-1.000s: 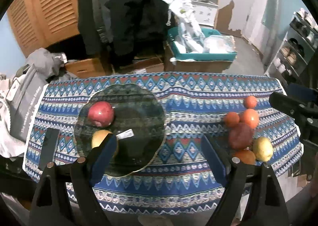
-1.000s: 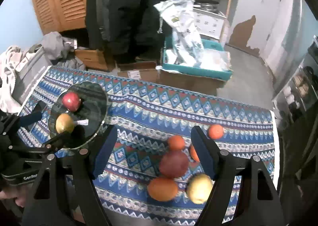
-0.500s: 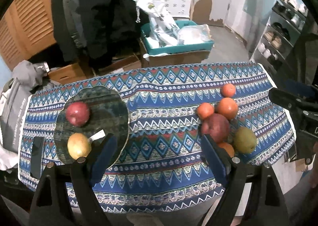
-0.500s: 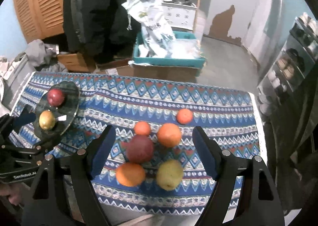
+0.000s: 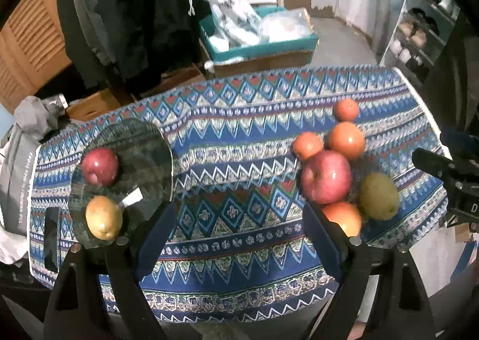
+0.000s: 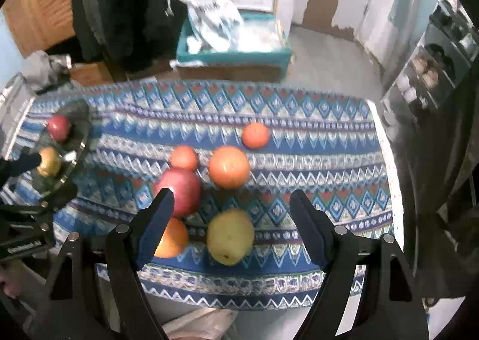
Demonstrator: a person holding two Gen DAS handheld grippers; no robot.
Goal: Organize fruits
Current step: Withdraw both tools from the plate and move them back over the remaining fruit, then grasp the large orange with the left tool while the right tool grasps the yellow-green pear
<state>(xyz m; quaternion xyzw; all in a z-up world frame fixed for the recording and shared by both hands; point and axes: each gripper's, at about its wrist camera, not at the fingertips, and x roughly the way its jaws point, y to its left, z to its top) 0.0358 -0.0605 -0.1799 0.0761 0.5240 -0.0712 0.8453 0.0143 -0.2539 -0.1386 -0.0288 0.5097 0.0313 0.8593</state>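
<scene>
Patterned blue cloth covers the counter (image 5: 239,142), and both views have swung rightward over the last second: the glass plate (image 5: 140,154) that filled the left tool's view a second ago now sits off to its left edge, and the loose fruit pile has come in closer. Reads as a shift from drop-off to the next pick.

Relative to the plate: a red apple (image 5: 100,165) and a yellow fruit (image 5: 104,217) lie on it; well to its right sit a big red apple (image 5: 326,177), three oranges (image 5: 347,139), a fourth orange (image 5: 344,217) at the near edge, and a greenish-yellow pear (image 5: 378,196) farthest from the plate.

Left tool (image 5: 239,235): spread wide, empty, touching nothing, hanging over bare cloth between plate and pile.

Right tool (image 6: 232,220): also wide open, empty. The pear sits between its fingers (image 6: 308,226) in view, no contact; probably the next pick.
</scene>
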